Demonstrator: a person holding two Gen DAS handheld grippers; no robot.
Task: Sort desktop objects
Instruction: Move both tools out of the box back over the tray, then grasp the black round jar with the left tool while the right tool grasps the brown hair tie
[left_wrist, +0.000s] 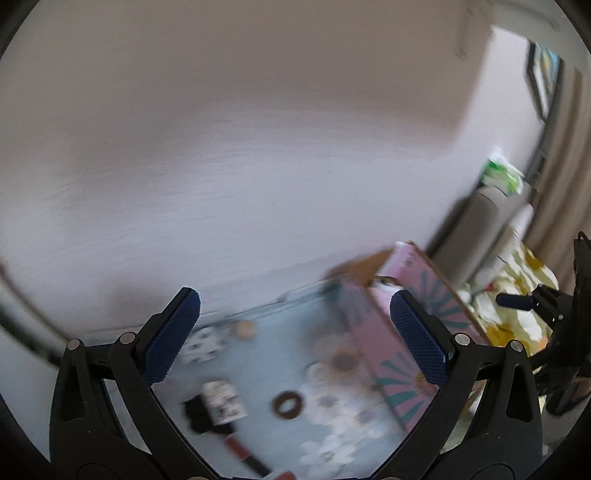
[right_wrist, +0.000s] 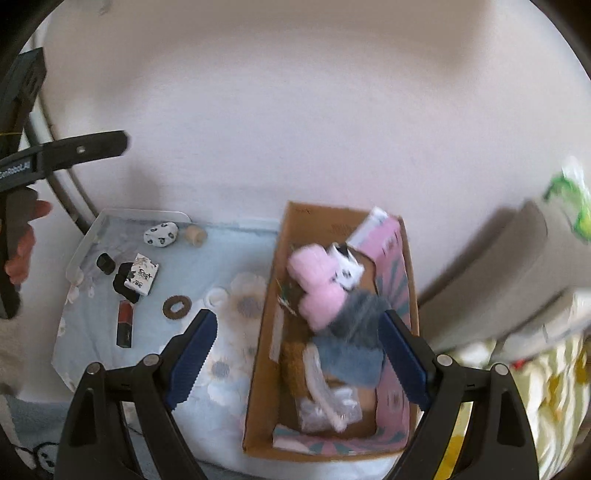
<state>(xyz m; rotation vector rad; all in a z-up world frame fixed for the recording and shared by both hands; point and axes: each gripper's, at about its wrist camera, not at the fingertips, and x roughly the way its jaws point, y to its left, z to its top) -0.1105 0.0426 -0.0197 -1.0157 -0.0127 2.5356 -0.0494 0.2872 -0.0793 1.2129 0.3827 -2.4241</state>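
Both claws released: right claw (right_wrist: 297, 354) above box (right_wrist: 269, 302), left claw (left_wrist: 295, 332) above mat (left_wrist: 266, 362)

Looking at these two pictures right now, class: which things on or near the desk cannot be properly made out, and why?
- Box contents, right wrist view: motion blur smears the pink and grey soft items.
- Dark stick, left wrist view: blurred, cut off by the bottom edge.
- Green-and-white packet, right wrist view: blurred at the lens edge.
- Print on the small card box, right wrist view: too small to read.
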